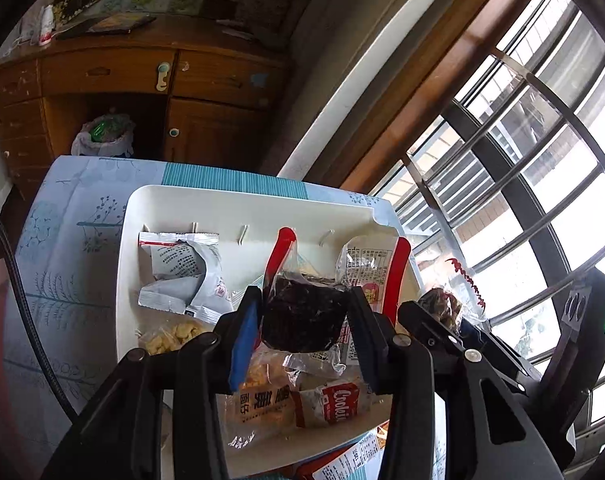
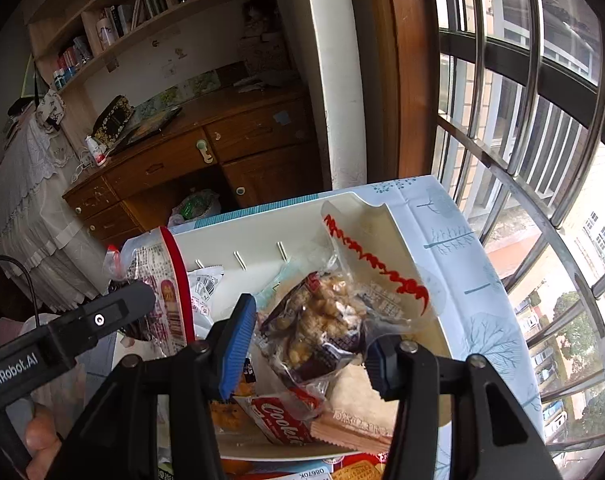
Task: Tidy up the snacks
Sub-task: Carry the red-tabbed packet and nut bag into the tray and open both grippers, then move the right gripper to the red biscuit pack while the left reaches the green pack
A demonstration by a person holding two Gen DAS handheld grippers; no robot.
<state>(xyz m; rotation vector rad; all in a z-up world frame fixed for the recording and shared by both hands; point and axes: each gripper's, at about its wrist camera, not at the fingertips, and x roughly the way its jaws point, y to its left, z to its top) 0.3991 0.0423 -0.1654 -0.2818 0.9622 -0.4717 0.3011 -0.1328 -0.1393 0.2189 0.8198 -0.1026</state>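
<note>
Left gripper (image 1: 304, 312) clenched on a dark snack packet (image 1: 302, 316), its red-edged wrapper standing upward, held over the white tray (image 1: 238, 204). Right gripper (image 2: 308, 340) grasps a clear nut-snack packet (image 2: 326, 320), long axis running up-right toward the tray's far corner. Tray centre bare; window bars (image 2: 534, 128) close at right.

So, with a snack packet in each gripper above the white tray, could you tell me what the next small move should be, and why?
Probably lower the left gripper and release its dark cake packet into the bare far part of the white tray. Both grippers are loaded, the right gripper shut on the peanut snack packet, and the tray's near end is already crowded with the Cookie packet.
</note>
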